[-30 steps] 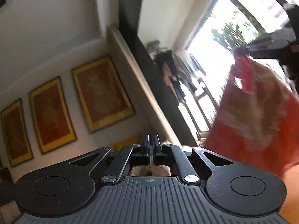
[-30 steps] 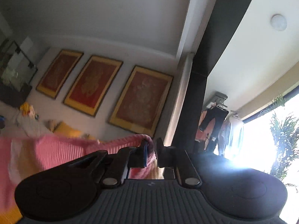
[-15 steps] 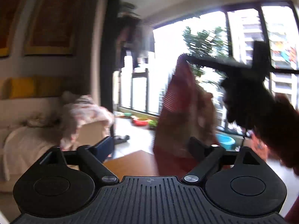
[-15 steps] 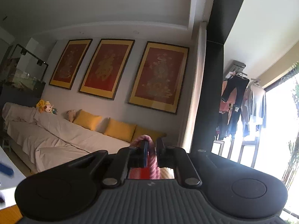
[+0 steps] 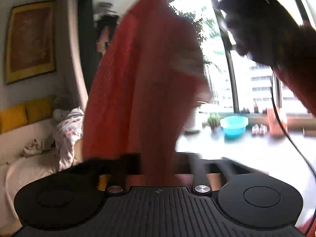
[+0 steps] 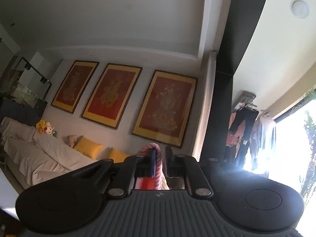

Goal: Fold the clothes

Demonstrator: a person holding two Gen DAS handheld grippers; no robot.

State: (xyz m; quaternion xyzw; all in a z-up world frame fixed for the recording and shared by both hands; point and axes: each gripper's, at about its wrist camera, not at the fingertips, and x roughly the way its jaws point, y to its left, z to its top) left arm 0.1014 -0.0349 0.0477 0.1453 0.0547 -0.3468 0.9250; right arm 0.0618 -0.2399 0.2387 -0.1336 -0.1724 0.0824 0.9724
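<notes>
The left gripper's [image 5: 164, 164] fingers are motion-blurred and closing, with the lower part of the orange-red ribbed knit garment [image 5: 142, 79] hanging between them, not yet visibly pinched. The garment hangs from above the fingers. The right gripper's [image 6: 160, 152] fingers are clamped on a pink ribbed fold of the garment [image 6: 158, 165], which loops over the left fingertip.

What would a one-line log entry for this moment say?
task: fold clothes | right tool: shut on cloth | left tool: closing, hanging cloth between its fingers
</notes>
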